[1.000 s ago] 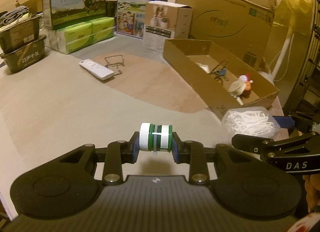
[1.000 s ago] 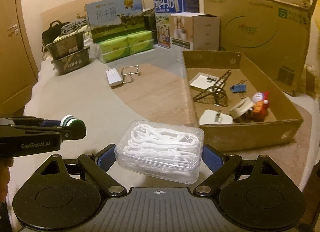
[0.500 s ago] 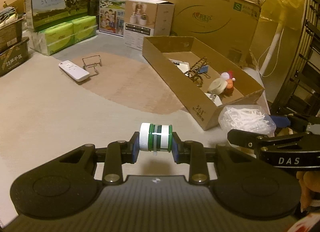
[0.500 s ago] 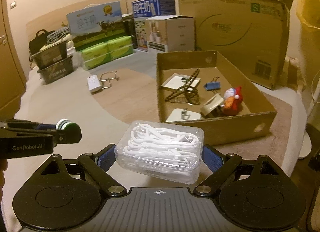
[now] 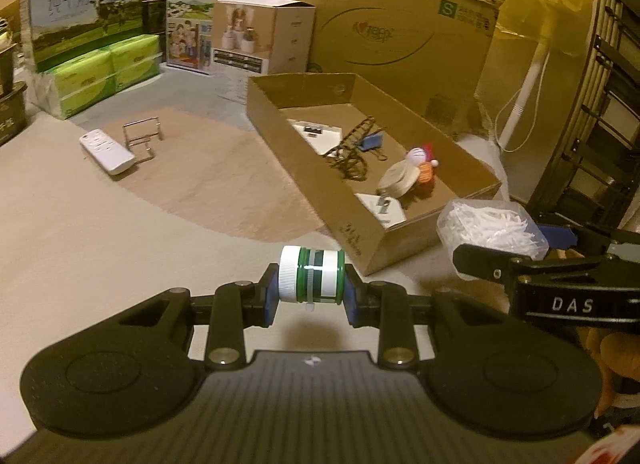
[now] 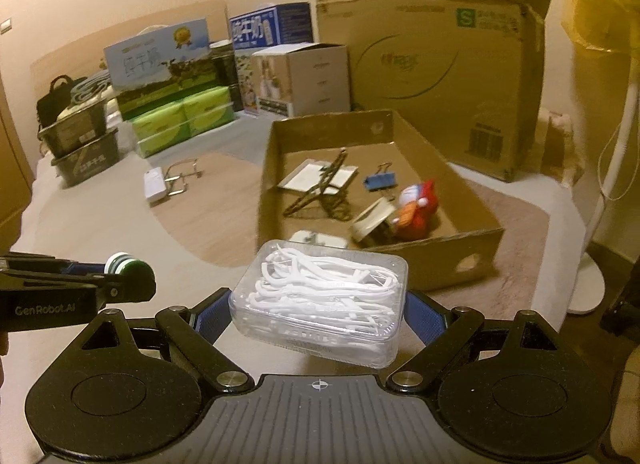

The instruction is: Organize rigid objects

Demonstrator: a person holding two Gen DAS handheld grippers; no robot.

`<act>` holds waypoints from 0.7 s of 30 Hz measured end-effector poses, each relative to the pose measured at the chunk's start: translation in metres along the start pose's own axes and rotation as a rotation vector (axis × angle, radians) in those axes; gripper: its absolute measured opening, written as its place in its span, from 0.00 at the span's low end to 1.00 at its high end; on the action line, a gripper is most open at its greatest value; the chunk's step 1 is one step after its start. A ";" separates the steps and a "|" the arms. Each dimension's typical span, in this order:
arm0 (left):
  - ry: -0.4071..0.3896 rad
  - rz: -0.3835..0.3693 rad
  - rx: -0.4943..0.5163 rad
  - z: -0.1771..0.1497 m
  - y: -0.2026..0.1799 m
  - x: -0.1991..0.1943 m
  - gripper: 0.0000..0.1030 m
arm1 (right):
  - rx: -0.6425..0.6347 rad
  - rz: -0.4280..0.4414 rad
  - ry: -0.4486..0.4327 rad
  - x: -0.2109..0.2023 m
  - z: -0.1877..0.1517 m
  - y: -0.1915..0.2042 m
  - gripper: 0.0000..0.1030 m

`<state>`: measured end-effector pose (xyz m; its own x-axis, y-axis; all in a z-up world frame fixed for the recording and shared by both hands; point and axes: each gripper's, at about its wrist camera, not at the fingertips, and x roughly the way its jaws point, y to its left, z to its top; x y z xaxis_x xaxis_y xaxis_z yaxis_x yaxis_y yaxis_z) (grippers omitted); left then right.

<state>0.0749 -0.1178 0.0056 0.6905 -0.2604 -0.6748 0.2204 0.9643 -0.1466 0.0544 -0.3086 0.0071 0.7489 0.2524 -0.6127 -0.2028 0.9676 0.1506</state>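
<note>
between my left gripper's [image 5: 311,296] blue pads, tilted down at the carpet, a small ribbed-cap green and white bottle [image 5: 312,279] lies sideways, clamped tight. ahead to the right sits the shallow cardboard box [image 5: 360,232], closer than a second ago. in the right view, my right gripper [image 6: 319,314] spreads wide around a clear plastic case of white floss picks [image 6: 320,296], pads pressing its ends, raised off the floor. the box [image 6: 440,260] lies just beyond it, larger than before.
</note>
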 end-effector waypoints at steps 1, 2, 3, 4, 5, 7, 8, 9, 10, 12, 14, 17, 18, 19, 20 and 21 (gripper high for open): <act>0.000 -0.005 0.001 0.001 -0.003 0.002 0.28 | 0.002 -0.005 -0.003 0.000 0.001 -0.003 0.88; 0.001 -0.011 0.004 0.003 -0.006 0.003 0.28 | 0.003 -0.011 -0.006 -0.001 0.002 -0.006 0.88; 0.001 -0.016 0.007 0.004 -0.009 0.005 0.28 | 0.004 -0.015 -0.009 -0.001 0.003 -0.009 0.88; 0.000 -0.021 0.011 0.006 -0.012 0.006 0.28 | 0.006 -0.019 -0.010 -0.002 0.005 -0.013 0.88; -0.001 -0.026 0.015 0.008 -0.015 0.008 0.28 | 0.008 -0.023 -0.012 -0.002 0.006 -0.016 0.88; -0.002 -0.036 0.022 0.012 -0.021 0.011 0.28 | 0.007 -0.029 -0.014 -0.001 0.008 -0.022 0.88; -0.003 -0.041 0.027 0.014 -0.024 0.013 0.28 | 0.006 -0.032 -0.015 -0.001 0.010 -0.025 0.88; -0.003 -0.046 0.032 0.017 -0.027 0.015 0.28 | 0.004 -0.034 -0.016 -0.001 0.011 -0.028 0.88; -0.003 -0.050 0.035 0.019 -0.029 0.016 0.28 | 0.002 -0.036 -0.016 -0.001 0.012 -0.031 0.88; -0.005 -0.057 0.042 0.024 -0.034 0.021 0.28 | 0.000 -0.040 -0.016 0.000 0.015 -0.036 0.88; -0.008 -0.062 0.045 0.029 -0.038 0.025 0.28 | -0.004 -0.043 -0.017 0.002 0.019 -0.042 0.88; -0.013 -0.070 0.046 0.038 -0.043 0.031 0.28 | -0.018 -0.043 -0.016 0.007 0.026 -0.050 0.88; -0.014 -0.072 0.046 0.041 -0.045 0.033 0.28 | -0.024 -0.043 -0.016 0.008 0.028 -0.052 0.88; -0.017 -0.073 0.049 0.045 -0.046 0.036 0.28 | -0.028 -0.042 -0.017 0.009 0.030 -0.053 0.88; -0.018 -0.074 0.051 0.047 -0.048 0.039 0.28 | -0.028 -0.040 -0.017 0.011 0.032 -0.056 0.88; -0.019 -0.076 0.052 0.050 -0.049 0.041 0.28 | -0.026 -0.038 -0.017 0.012 0.035 -0.058 0.88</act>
<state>0.1270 -0.1781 0.0211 0.6831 -0.3337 -0.6496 0.3075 0.9382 -0.1587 0.0972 -0.3616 0.0178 0.7668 0.2161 -0.6044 -0.1906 0.9758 0.1070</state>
